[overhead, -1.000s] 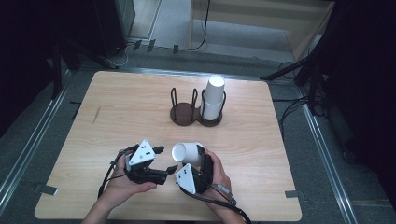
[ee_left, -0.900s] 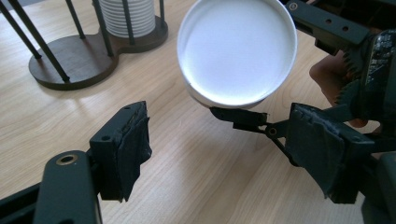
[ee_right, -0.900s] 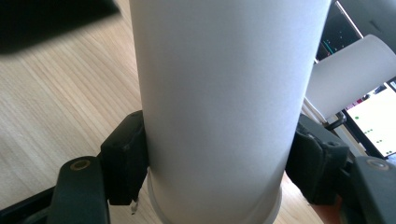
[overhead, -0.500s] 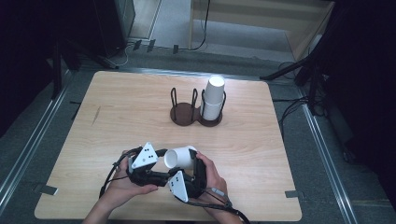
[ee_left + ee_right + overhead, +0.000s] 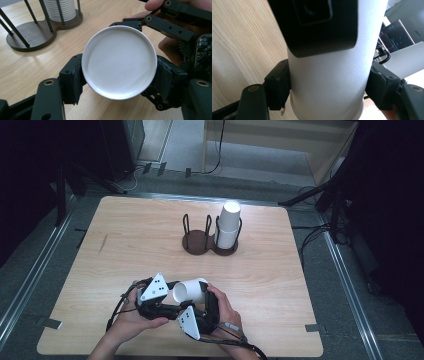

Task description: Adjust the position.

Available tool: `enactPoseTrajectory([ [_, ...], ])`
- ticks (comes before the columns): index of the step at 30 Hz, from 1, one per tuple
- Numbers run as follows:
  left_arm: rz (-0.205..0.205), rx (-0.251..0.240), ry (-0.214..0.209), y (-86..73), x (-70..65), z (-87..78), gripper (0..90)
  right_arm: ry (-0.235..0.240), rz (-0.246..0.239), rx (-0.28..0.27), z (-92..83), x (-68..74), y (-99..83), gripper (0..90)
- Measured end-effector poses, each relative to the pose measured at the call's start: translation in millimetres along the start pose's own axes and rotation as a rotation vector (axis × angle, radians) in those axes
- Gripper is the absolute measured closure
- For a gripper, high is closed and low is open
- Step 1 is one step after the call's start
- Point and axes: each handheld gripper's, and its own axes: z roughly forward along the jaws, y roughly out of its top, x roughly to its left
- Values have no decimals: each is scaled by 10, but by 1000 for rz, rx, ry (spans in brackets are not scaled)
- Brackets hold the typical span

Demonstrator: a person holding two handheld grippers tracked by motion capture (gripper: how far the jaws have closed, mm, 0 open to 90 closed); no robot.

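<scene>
Both grippers' fingers clamp one white cup [image 5: 190,290] near the table's [image 5: 300,320] front edge.

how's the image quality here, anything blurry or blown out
High view: dark surroundings, the table evenly lit, the cup stack bright but readable. Left gripper view: sharp, soft sheen on the cup base. Right gripper view: a close black block is blurred, bright background washed out.

From above, well back, we look forward and down on the table [image 5: 125,240]. Each gripper view sits close, looking along its jaws; all three share the cup [image 5: 190,291] [image 5: 119,63] [image 5: 327,75].
</scene>
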Motion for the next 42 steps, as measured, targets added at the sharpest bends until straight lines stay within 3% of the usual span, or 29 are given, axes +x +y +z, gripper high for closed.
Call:
enactPoseTrajectory([
  [7, -23, -10, -11, 10, 47, -26, 349, 7, 12, -23, -10, -12, -9, 212],
  [8, -38, -19, -30, 6, 77, -48, 351, 17, 24, -8, 3, -23, -28, 181],
  [11, -38, -9, -37, 1, 91, -50, 354, 31, 30, -6, 11, -34, -48, 199],
  [15, -60, -7, -49, -4, 116, -46, 341, 30, -5, -16, 0, -10, -54, 253],
  [19, -80, -4, -53, 4, 124, -50, 323, -10, -40, -24, -11, 6, -63, 297],
  [30, -80, 23, -38, 6, 93, -8, 278, -51, -122, -49, -47, 82, -12, 299],
  [34, -83, 20, -47, 5, 110, -11, 293, -51, -119, -53, -45, 76, -15, 269],
  [37, -84, 10, -47, -3, 120, -7, 317, -31, -89, -54, -37, 57, -8, 209],
  [38, -74, -5, -31, -12, 136, -10, 319, -28, -74, -57, -40, 53, -7, 179],
  [42, -84, -66, -41, -40, 189, -18, 320, -14, -45, -65, -51, 20, 4, 134],
])
